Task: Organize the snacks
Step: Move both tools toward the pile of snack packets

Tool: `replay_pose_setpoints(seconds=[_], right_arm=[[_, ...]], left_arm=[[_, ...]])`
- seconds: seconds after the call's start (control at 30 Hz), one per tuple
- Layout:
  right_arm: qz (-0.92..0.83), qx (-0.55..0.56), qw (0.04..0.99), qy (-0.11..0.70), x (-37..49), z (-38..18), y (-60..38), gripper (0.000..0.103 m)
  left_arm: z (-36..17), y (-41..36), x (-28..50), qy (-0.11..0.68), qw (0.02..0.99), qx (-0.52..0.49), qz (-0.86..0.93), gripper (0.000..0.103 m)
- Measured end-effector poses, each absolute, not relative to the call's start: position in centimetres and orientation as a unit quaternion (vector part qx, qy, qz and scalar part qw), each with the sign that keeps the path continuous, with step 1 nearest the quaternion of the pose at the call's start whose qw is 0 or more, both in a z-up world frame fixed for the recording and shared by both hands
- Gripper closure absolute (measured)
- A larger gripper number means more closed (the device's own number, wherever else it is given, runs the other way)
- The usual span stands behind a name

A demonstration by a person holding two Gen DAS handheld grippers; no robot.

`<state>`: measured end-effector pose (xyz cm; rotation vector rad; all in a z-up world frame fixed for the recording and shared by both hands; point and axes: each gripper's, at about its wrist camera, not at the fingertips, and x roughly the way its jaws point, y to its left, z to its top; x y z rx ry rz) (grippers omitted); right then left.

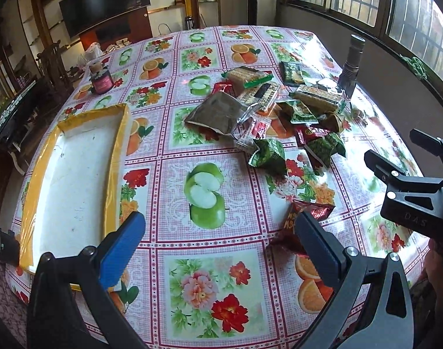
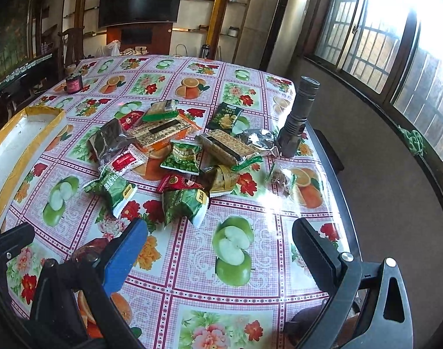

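The left gripper (image 1: pixel 220 237) is held low over the surface (image 1: pixel 210 261), jaws spread wide and empty, a red snack packet (image 1: pixel 307 213) lying just beside its right finger. The right gripper (image 2: pixel 220 250) is likewise held with jaws spread, nothing between them, above bare cloth. Beyond, the snack pile (image 2: pixel 178 151) is heaped mid-surface, green pouches (image 2: pixel 114 189) nearest. A white tray with yellow rim (image 1: pixel 114 157) is set at the left, apparently as the destination, and nothing is seen in it. A flashlight (image 2: pixel 298 119) stands close to the right edge, so reaches there are judged tight; open room is left between pile and tray.
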<state>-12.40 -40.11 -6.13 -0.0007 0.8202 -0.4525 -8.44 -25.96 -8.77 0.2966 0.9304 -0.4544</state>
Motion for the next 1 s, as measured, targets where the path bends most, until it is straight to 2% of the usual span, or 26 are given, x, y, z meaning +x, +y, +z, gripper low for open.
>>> replay_pose_setpoints(seconds=[0.43, 1.0], right_arm=[[-0.203, 0.017, 0.898, 0.390, -12.5, -6.3, -40.7, 0.003], [-0.110, 0.114, 0.908, 0.387, -11.9, -7.7, -42.6, 0.014]], left_arm=[[-9.6, -26.5, -8.5, 0.454, 0.849, 0.150, -0.224, 0.000], [-12.3, -30.9, -9.5, 0.473, 0.810, 0.183, -0.294, 0.000]])
